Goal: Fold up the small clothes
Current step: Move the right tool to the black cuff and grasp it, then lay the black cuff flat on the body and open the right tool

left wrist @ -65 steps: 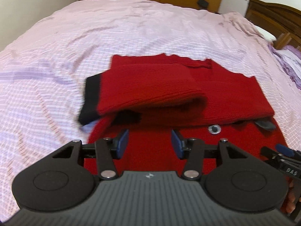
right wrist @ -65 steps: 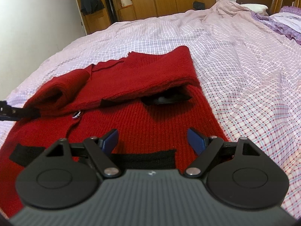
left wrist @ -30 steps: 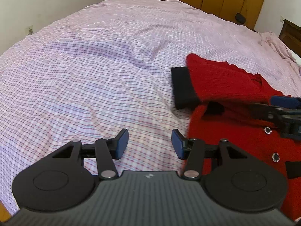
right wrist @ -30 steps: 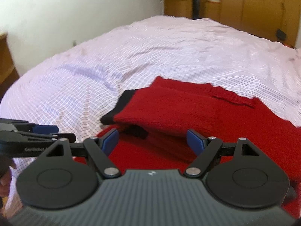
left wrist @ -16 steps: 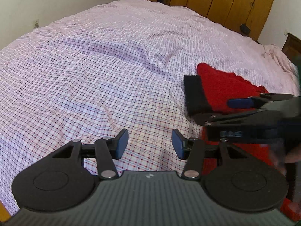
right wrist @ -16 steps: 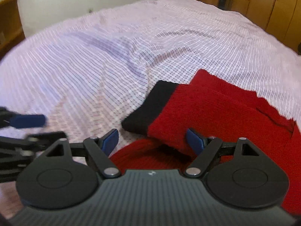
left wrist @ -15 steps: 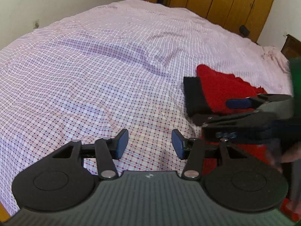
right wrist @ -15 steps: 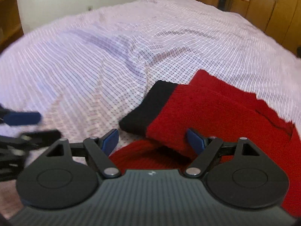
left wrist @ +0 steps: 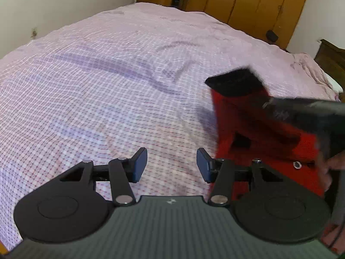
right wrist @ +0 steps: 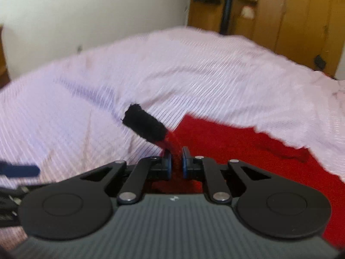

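The right hand-held gripper (right wrist: 176, 164) pinches the red cardigan's sleeve (right wrist: 170, 144), its black cuff (right wrist: 144, 127) lifted. The left hand-held gripper (left wrist: 172, 165) hangs open above the checked bedsheet (left wrist: 107, 90).

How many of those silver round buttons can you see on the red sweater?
1: a silver button low on the red sweater, right side of the left tongs' view. Folds and the right tongs may hide others.

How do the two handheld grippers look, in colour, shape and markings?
Both look the same. The left gripper and the right gripper have a dark grey ribbed body with a small pale logo, two round black discs, black linkage arms with silver rivets, and blue finger pads. No cables or sleeves are visible.
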Demonstrator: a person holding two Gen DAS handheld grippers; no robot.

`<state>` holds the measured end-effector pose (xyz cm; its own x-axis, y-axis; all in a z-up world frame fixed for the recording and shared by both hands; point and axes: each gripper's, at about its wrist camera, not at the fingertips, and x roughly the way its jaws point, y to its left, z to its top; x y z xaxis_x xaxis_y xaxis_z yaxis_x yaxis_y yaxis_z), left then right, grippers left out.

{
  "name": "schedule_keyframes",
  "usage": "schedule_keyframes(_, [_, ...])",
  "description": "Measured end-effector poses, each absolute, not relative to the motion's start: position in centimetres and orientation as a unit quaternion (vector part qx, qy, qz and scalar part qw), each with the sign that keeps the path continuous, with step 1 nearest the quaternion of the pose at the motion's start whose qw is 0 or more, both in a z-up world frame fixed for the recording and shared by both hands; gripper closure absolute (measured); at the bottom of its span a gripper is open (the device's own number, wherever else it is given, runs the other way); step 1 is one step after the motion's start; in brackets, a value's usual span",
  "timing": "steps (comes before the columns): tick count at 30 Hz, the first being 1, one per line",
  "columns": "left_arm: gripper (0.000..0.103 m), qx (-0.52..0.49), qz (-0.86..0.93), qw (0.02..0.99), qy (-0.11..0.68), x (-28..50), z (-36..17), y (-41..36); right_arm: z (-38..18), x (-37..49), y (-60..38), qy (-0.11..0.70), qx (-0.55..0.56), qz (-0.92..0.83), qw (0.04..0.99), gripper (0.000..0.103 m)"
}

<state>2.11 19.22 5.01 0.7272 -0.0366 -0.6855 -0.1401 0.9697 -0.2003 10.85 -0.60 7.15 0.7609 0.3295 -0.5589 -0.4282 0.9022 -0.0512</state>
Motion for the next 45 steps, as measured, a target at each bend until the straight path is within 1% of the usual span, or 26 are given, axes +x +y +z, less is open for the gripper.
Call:
schedule_keyframes(3, [0.046, -0.115, 0.015, 0.924, 0.366, 2.3, 5.8, 18.1, 8.9, 10.2, -3.7, 0.250, -0.057, 0.176, 0.950, 0.091])
schedule_keyframes(7, [0.046, -0.101, 0.000, 0.927, 0.360, 2.7, 7.0, 16.4, 10.1, 9.5, -8.3, 0.233, -0.018, 0.138, 0.963, 0.091])
schedule_keyframes(13, [0.046, -0.094, -0.026, 0.927, 0.363, 3.3, 7.9, 14.0, 9.1, 9.0, -15.1, 0.242, 0.034, 0.069, 0.967, 0.091])
schedule_keyframes(18, [0.046, -0.082, -0.044, 0.925, 0.369, 4.1, 7.7, 11.6, 6.8, 9.1, -20.0, 0.262, 0.071, 0.009, 0.962, 0.090])
schedule_keyframes(21, [0.046, -0.079, -0.050, 0.921, 0.377, 4.8, 7.1, 10.3, 5.2, 9.3, -22.3, 0.286, 0.083, -0.009, 0.955, 0.087])
schedule_keyframes(23, [0.046, -0.081, -0.055, 0.919, 0.381, 5.3, 6.8, 9.5, 4.1, 9.3, -23.5, 0.307, 0.094, -0.010, 0.947, 0.077])
schedule_keyframes(24, [0.046, -0.082, -0.058, 0.919, 0.382, 5.4, 6.7, 9.1, 3.4, 9.1, -24.2, 0.317, 0.103, -0.010, 0.943, 0.076])
schedule_keyframes(27, [0.046, -0.072, -0.055, 0.918, 0.387, 6.0, 6.4, 8.0, 2.2, 8.0, -25.4, 0.331, 0.118, -0.006, 0.936, 0.068])
schedule_keyframes(29, [0.046, -0.065, -0.049, 0.916, 0.392, 6.4, 6.0, 7.5, 1.5, 7.0, -25.9, 0.335, 0.128, -0.005, 0.933, 0.060])
schedule_keyframes(30, [0.046, -0.063, -0.048, 0.915, 0.395, 6.7, 5.8, 7.3, 1.3, 6.6, -25.9, 0.337, 0.133, -0.004, 0.932, 0.058])
schedule_keyframes(37, [0.046, -0.064, -0.038, 0.910, 0.409, 7.5, 4.5, 6.6, -0.2, 4.6, -26.0, 0.338, 0.160, 0.012, 0.927, 0.058])
schedule_keyframes(45, [0.046, -0.079, -0.020, 0.915, 0.394, 9.9, 5.6, 7.1, -1.2, 3.7, -25.3, 0.317, 0.161, 0.012, 0.935, 0.057])
